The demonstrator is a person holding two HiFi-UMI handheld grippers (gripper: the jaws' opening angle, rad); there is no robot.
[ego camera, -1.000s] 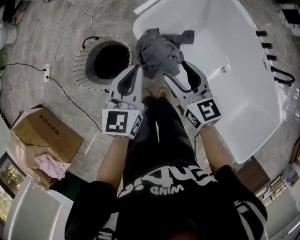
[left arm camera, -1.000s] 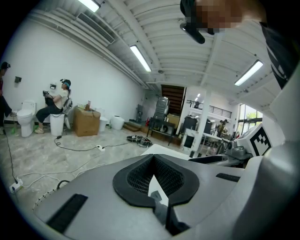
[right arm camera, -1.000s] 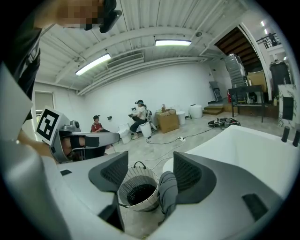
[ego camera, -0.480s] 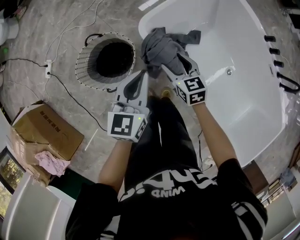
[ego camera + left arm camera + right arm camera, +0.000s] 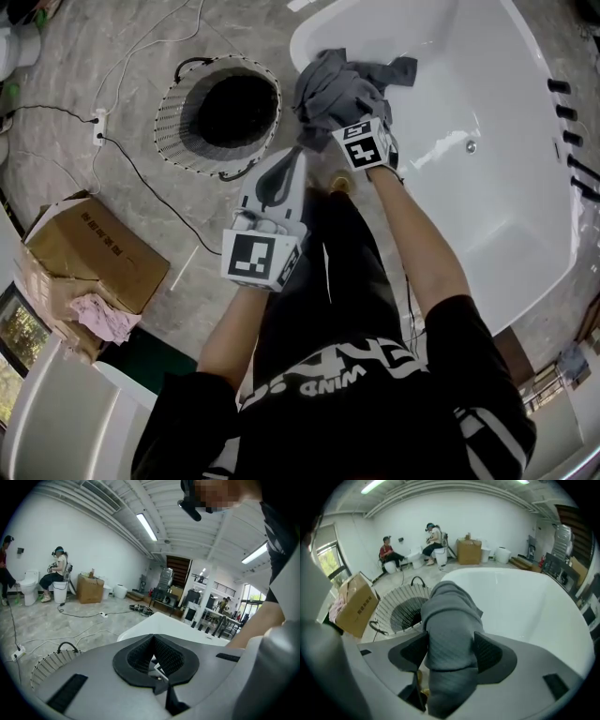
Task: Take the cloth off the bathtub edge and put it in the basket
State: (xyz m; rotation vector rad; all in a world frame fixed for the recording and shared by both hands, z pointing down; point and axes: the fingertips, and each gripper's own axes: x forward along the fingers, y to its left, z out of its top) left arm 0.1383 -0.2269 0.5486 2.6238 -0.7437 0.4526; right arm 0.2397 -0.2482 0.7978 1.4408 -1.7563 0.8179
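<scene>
Both jaws of my right gripper (image 5: 450,651) are pressed into the grey cloth (image 5: 449,616), with a thick fold bulging up between the pads. That looks like a firm enough hold to lift it. The cloth sits bunched on the bathtub (image 5: 487,169) edge at the corner nearest the wire basket (image 5: 178,131), one flap draped toward the inside of the tub. I judge the near-side grip suits a short swing across to the basket, which stands on the floor just beside the tub, mouth up. My left gripper (image 5: 286,167) hangs between basket and tub, jaws together on nothing, clear of that path. The cloth looks soft, finely ribbed, crumpled and plain grey.
</scene>
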